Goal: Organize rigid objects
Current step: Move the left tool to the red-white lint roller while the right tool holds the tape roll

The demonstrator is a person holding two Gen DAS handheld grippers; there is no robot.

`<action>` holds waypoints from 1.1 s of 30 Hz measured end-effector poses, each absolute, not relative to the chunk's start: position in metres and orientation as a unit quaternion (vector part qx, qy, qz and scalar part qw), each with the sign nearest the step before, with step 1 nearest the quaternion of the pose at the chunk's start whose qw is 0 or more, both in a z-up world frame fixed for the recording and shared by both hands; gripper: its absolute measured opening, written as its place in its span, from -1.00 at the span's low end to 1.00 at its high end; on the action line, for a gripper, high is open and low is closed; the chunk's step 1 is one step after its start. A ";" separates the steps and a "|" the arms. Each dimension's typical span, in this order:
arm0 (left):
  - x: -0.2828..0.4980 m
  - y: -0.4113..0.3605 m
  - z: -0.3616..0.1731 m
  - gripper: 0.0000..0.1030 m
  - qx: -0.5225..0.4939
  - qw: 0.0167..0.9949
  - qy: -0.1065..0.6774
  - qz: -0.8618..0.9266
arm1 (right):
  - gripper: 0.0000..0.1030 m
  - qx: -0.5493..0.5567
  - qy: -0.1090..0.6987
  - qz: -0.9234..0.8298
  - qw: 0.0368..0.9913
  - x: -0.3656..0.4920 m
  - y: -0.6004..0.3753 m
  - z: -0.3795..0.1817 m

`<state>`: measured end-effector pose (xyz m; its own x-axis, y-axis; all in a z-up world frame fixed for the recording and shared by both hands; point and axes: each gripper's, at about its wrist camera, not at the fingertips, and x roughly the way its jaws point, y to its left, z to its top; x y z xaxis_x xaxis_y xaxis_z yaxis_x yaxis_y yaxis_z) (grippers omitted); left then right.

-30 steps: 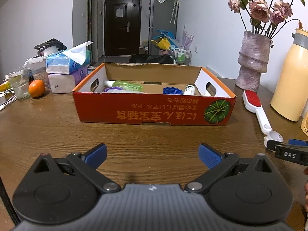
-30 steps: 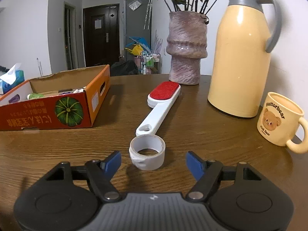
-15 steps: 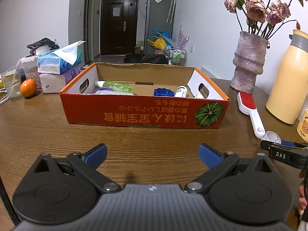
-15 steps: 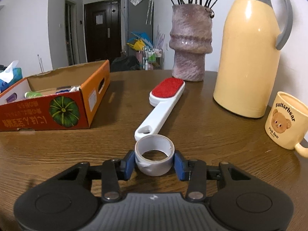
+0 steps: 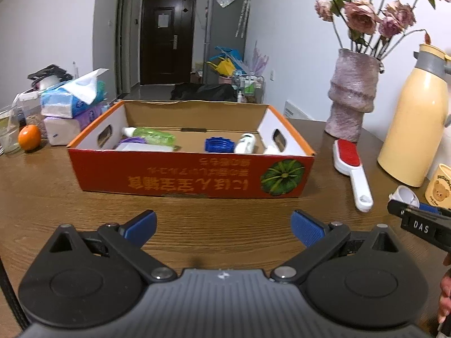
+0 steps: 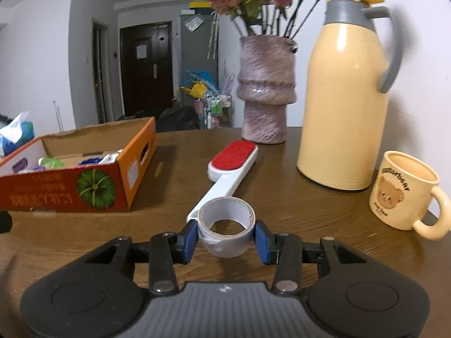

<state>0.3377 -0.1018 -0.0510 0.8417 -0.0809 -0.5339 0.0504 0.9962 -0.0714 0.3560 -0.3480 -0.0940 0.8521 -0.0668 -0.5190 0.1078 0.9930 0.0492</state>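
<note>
My right gripper (image 6: pixel 226 239) is shut on a white tape roll (image 6: pixel 226 231) and holds it just above the wooden table; the roll also shows at the right edge of the left wrist view (image 5: pixel 406 195). A white lint brush with a red pad (image 6: pixel 232 166) lies just beyond it, also seen in the left wrist view (image 5: pixel 351 166). An orange cardboard box (image 5: pixel 191 178) holds a green bottle (image 5: pixel 150 134), a blue lid (image 5: pixel 219 144) and a white bottle (image 5: pixel 245 143). My left gripper (image 5: pixel 224 225) is open and empty in front of the box.
A yellow thermos (image 6: pixel 345 107), a bear mug (image 6: pixel 406 190) and a purple vase with flowers (image 6: pixel 266 90) stand at the right. Tissue packs (image 5: pixel 70 107), an orange (image 5: pixel 29 137) and a glass (image 5: pixel 7 132) stand at the left.
My right gripper has closed on the tape roll and lifted it slightly. My left gripper has stayed open, and its view has risen a little above the box.
</note>
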 end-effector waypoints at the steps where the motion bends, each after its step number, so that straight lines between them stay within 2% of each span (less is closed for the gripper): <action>1: 0.338 -0.106 -0.050 1.00 -0.027 0.959 0.278 -0.038 | -0.19 0.041 0.265 -0.048 0.962 0.355 -0.351 -0.092; 19: 0.355 -0.202 -0.057 1.00 0.013 0.953 0.287 -0.098 | -0.19 0.082 0.236 -0.091 0.964 0.352 -0.416 -0.083; 33: 0.401 -0.270 -0.079 1.00 0.040 0.944 0.306 -0.116 | -0.19 0.095 0.234 -0.096 0.963 0.366 -0.461 -0.092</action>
